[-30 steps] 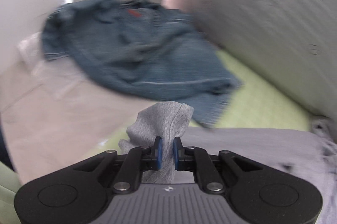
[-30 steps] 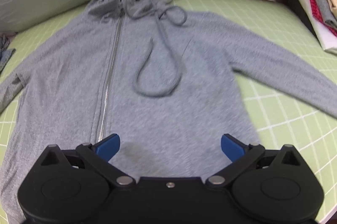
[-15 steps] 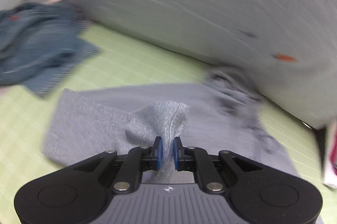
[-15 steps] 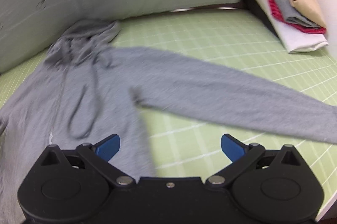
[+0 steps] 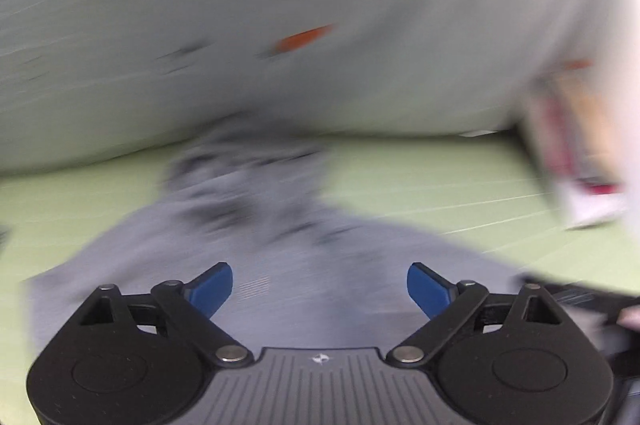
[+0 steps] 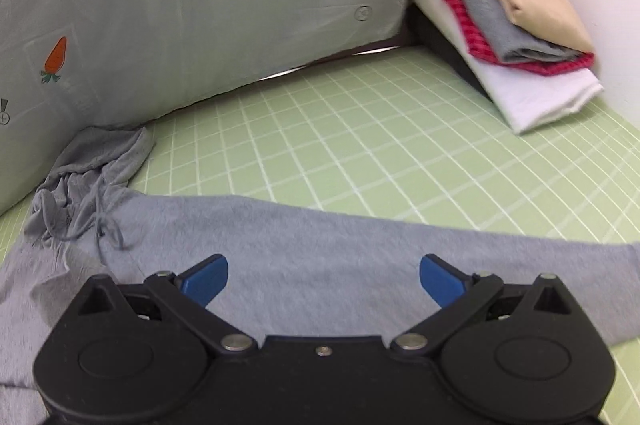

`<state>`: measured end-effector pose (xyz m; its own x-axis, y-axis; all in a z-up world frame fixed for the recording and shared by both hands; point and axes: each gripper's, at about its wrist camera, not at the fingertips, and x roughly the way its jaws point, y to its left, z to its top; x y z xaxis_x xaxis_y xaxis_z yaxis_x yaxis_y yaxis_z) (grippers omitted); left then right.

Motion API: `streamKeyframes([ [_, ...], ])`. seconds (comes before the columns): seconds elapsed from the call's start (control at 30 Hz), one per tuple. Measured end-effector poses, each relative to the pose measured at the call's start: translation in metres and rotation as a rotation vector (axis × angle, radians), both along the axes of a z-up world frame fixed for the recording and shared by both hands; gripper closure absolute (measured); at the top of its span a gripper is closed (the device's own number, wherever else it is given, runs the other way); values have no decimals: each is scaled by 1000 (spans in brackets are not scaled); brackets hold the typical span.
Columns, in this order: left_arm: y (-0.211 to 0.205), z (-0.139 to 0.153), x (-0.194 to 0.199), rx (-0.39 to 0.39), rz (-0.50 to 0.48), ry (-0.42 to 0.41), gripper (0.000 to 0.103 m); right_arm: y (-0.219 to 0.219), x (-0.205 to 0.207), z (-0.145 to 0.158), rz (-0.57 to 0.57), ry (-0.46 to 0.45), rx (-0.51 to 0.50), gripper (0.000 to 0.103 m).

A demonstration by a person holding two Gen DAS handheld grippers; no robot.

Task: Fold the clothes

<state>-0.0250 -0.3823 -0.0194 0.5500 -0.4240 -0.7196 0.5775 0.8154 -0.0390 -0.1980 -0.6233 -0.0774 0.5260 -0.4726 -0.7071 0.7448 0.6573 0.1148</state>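
From the left wrist, all blurred: the left hand-held gripper is opening, nothing between its blue pads, above the grey hoodie on the green surface.

From the right wrist: the right hand-held gripper gapes wide and empty over the hoodie's outstretched sleeve; folded clothes sit stacked in the far corner.

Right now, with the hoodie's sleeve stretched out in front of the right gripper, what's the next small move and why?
Probably lower the right gripper onto the sleeve and close on it, to fold it across the hoodie. The sleeve lies flat and straight on the green mat, both grippers hold nothing, and the left gripper is opening over the body, nothing between its fingers.
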Motion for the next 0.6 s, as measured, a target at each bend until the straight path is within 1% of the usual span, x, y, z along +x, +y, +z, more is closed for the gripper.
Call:
streamKeyframes([
  [0.1, 38, -26, 19, 144, 203, 17, 8, 9, 24, -3, 79, 14, -6, 0],
  [0.17, 65, -41, 32, 195, 293, 51, 8, 22, 39, -4, 142, 19, -23, 0],
  [0.23, 85, -54, 38, 224, 353, 99, 8, 34, 53, -6, 204, 23, -40, 0],
  [0.3, 105, -67, 39, 246, 397, 150, 7, 43, 65, -8, 265, 22, -42, 0],
  [0.4, 119, -81, 42, 266, 418, 201, 7, 51, 82, -17, 325, 54, -21, 0],
  [0.43, 124, -86, 42, 272, 424, 218, 5, 52, 85, -21, 331, 65, 0, 0],
  [0.5, 128, -88, 44, 260, 432, 222, 1, 53, 88, -28, 336, 77, 40, 1],
  [0.57, 129, -91, 47, 253, 422, 217, 0, 52, 90, -33, 337, 82, 78, 7],
  [0.6, 127, -91, 49, 257, 410, 205, 0, 52, 90, -35, 340, 85, 90, 13],
])
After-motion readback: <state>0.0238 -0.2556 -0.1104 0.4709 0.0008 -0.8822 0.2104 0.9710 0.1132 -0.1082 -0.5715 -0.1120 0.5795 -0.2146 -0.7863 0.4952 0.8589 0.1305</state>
